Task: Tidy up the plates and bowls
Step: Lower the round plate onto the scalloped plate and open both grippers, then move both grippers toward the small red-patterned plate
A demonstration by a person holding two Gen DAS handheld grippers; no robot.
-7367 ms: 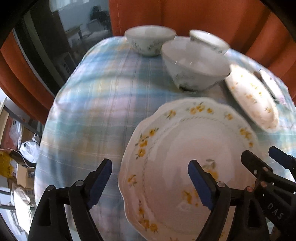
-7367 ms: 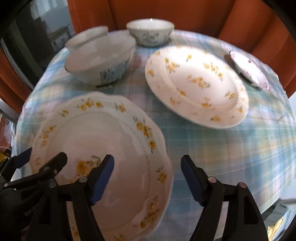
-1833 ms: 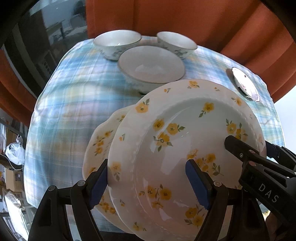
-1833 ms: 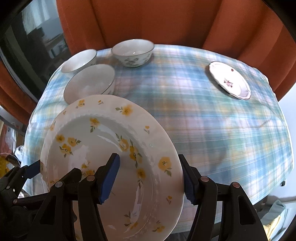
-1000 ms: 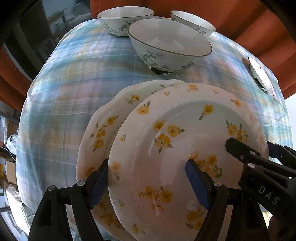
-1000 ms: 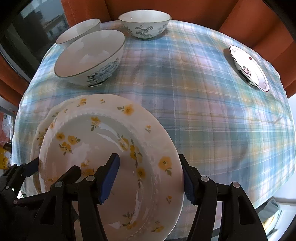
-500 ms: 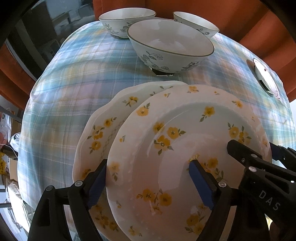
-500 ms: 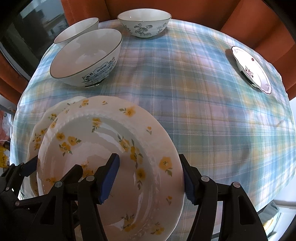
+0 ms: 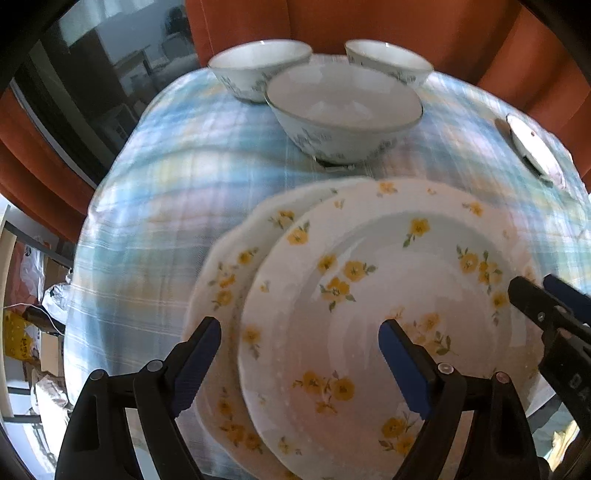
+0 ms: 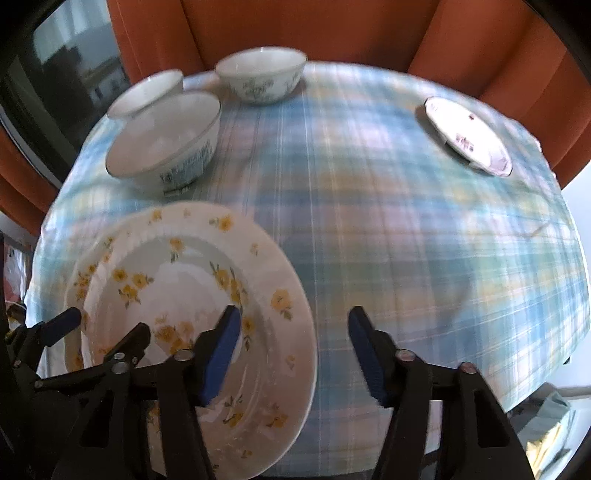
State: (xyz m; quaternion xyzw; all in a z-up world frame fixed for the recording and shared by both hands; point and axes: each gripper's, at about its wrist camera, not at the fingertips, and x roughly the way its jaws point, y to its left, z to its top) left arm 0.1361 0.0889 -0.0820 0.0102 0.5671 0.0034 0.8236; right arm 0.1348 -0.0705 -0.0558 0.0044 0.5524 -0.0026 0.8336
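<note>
The top plate (image 9: 388, 314), a glossy white round dish with a beaded rim and scattered yellow flowers, lies on a scalloped plate (image 9: 225, 273) of similar pattern at the near left part of the tabletop (image 10: 406, 221). Only a left crescent of the scalloped plate shows from the left wrist; from the right wrist it is almost wholly covered. The near rims of both plates are hidden behind the black gripper frames.

The left gripper (image 9: 299, 354) has its blue-padded fingers (image 9: 195, 354) spread wide over the stack, gripping nothing; whether the pads touch the china cannot be told. The right gripper (image 10: 291, 350) is likewise spread, its left pad over the top plate's right rim and its right pad over bare cloth, holding nothing.

Both views are motion-blurred, so the blue, green and cream plaid of the cloth smears into streaks. Toward the far left corner stand three white bowls with grey-blue floral print: a large bowl (image 10: 166, 144) nearest the stack, a second bowl (image 10: 262, 74) at the far edge, and a third bowl (image 10: 146, 94) partly hidden behind the large one. A small scalloped saucer (image 10: 469, 136) with dark red marks sits near the far right edge, well apart from everything else. Orange curtains (image 10: 332, 29) hang behind.
</note>
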